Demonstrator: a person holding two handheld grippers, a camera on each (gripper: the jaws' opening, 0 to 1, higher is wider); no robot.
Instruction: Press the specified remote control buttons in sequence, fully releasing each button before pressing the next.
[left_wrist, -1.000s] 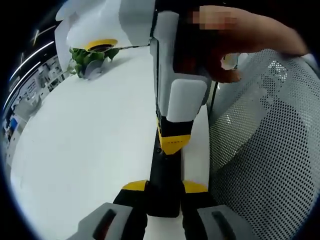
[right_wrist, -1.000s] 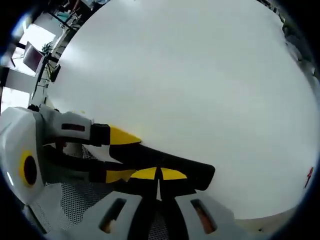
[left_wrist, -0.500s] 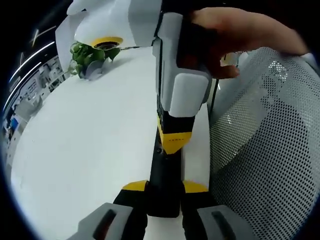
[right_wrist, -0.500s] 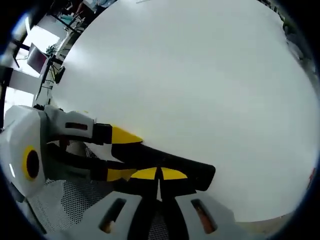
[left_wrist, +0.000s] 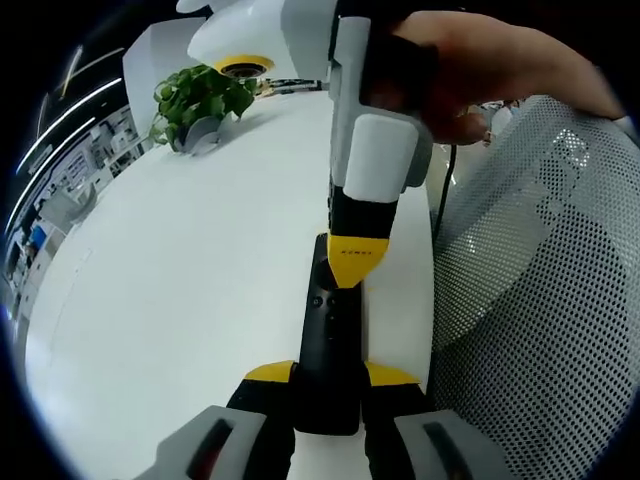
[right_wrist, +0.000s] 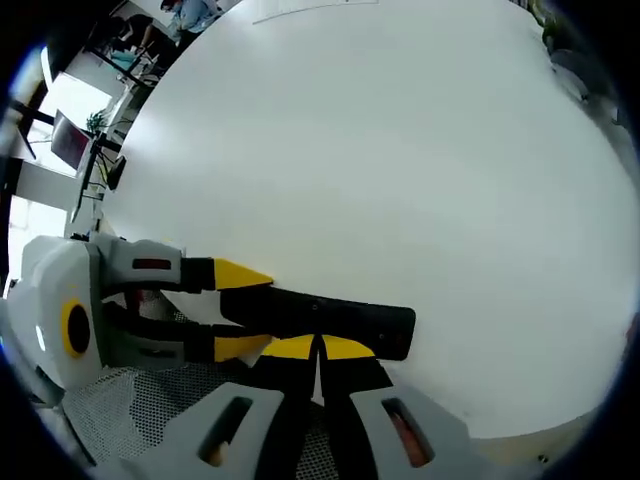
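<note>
Jaws: my left gripper (left_wrist: 328, 375) is clamped on the near end of the black remote (left_wrist: 327, 345), holding it over the white tabletop (left_wrist: 180, 280) | my right gripper (right_wrist: 318, 348) has its tips pinched together, resting on the remote's face | potted plant (left_wrist: 200, 100) at the tabletop's far edge | mesh chair (left_wrist: 540, 300) beside me

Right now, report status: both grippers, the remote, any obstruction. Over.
Left gripper shut on slim black remote control. Right gripper shut, tips at the remote. White round table; mesh chair back alongside; nothing blocking.
</note>
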